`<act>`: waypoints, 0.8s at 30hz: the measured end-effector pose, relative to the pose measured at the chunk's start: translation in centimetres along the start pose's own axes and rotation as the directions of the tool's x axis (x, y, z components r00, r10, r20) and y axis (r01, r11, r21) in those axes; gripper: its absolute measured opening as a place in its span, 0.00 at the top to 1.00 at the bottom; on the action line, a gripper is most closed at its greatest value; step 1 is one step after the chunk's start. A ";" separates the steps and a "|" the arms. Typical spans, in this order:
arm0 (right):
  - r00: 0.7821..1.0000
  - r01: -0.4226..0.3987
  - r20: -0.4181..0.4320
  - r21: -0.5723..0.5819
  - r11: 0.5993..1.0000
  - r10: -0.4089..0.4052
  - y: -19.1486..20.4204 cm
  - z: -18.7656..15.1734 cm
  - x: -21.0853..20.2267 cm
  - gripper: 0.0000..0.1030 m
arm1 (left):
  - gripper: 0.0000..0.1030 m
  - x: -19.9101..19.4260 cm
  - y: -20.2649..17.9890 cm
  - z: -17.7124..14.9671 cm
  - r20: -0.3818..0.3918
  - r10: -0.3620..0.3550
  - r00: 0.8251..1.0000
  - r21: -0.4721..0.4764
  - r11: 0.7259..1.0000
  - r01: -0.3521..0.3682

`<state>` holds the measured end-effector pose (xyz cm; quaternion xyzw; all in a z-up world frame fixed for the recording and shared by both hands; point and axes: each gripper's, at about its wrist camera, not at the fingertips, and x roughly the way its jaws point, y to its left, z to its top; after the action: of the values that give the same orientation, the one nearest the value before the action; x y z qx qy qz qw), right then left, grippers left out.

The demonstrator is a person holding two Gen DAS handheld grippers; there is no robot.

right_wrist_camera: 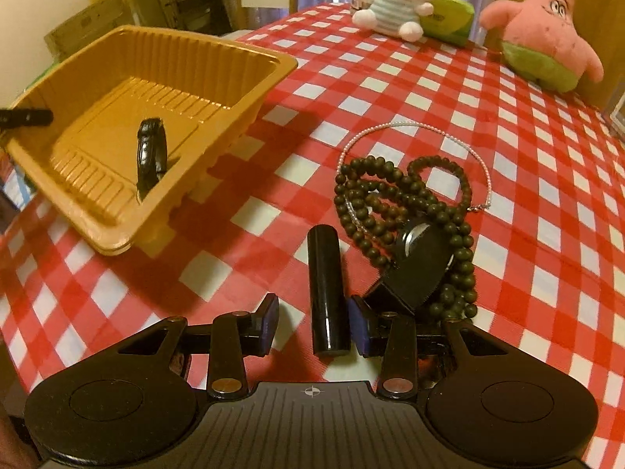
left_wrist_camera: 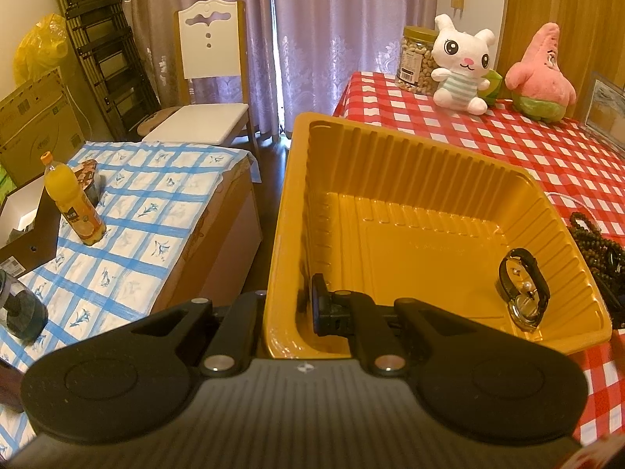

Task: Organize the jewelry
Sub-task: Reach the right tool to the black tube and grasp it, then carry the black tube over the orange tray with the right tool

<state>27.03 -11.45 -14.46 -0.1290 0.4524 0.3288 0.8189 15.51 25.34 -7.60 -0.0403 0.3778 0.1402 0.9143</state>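
Right gripper point(right_wrist_camera: 314, 320): jaws apart, hanging low over the table point(right_wrist_camera: 508, 273). A black tube point(right_wrist_camera: 324, 293) lies flat on the red-and-white checked cloth between the 2 pads. The right pad sits just beside the tube; the left pad stands clear of it. No grip is made.

Just beyond the right pad, a black watch point(right_wrist_camera: 420, 262) lies on a heap of dark beads point(right_wrist_camera: 390, 195). A thin pale bead chain point(right_wrist_camera: 429, 129) loops round the far side of the heap. All of these lie together on the cloth, apart from the tray.

Left gripper point(left_wrist_camera: 300, 305): jaws clamped on the near left wall of the yellow tray point(left_wrist_camera: 390, 148), 1 finger point(left_wrist_camera: 318, 301) inside the wall and the other outside it. The tray stands tilted at the table's left edge, partly overhanging it, its right side down on the cloth.

Inside the tray, 1 black-strapped watch point(left_wrist_camera: 523, 289) leans on edge against the right wall, near the near right corner.

Far side of the table: a white plush rabbit point(left_wrist_camera: 463, 66), a pink plush star point(left_wrist_camera: 543, 74) and a jar point(left_wrist_camera: 416, 58) behind the rabbit.

Off the table, left: a lower surface in blue-checked cloth point(left_wrist_camera: 136, 226) carrying an orange bottle point(left_wrist_camera: 72, 199), and a white chair point(left_wrist_camera: 211, 74) beyond it.
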 end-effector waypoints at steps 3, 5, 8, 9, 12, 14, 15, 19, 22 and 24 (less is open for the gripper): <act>1.000 0.003 0.001 0.016 1.000 -0.003 0.2 0.4 0.1 0.81 | 0.93 -0.1 0.0 0.0 0.000 -0.001 1.000 0.002 1.000 0.001; 1.000 0.017 -0.004 0.023 1.000 -0.017 0.4 0.6 0.2 0.81 | 0.93 -0.2 0.0 0.1 0.001 -0.003 1.000 0.003 1.000 0.003; 1.000 -0.009 0.008 0.078 0.997 0.009 0.4 0.8 -0.2 0.81 | 0.93 -0.1 -0.1 0.2 0.001 -0.005 1.000 0.003 1.000 0.005; 1.000 -0.021 0.017 0.098 0.995 0.020 0.3 0.9 -0.4 0.81 | 0.93 -0.1 -0.1 0.2 0.001 -0.006 1.000 0.003 1.000 0.006; 0.997 -0.051 0.057 0.155 0.987 0.043 0.2 1.6 -1.6 0.81 | 0.93 -0.1 -0.1 0.2 0.001 -0.007 1.000 0.002 1.000 0.007; 0.995 -0.069 0.090 0.188 0.980 0.053 0.2 2.2 -2.5 0.81 | 0.93 -0.1 -0.2 0.1 0.000 -0.008 1.000 0.005 1.000 0.008; 0.992 -0.080 0.110 0.193 0.978 0.059 0.3 2.6 -3.0 0.81 | 0.93 0.0 -0.2 0.1 0.000 -0.009 1.000 0.006 1.000 0.009; 0.983 -0.119 0.159 0.173 0.978 0.092 1.6 4.4 -4.5 0.81 | 0.93 0.0 -0.3 0.3 0.002 -0.014 1.000 0.014 1.000 0.014; 0.975 -0.163 0.178 0.160 0.974 0.134 3.0 5.6 -4.8 0.81 | 0.93 0.1 -0.3 0.4 0.002 -0.017 1.000 0.019 1.000 0.017; 0.969 -0.194 0.182 0.147 0.970 0.167 4.1 6.4 -4.5 0.81 | 0.93 0.2 -0.3 0.4 0.002 -0.017 1.000 0.020 1.000 0.017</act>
<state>26.84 -7.01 -6.81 0.0085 0.4171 0.3738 0.8284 15.95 25.14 -7.46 -0.0345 0.3780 0.1286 0.9162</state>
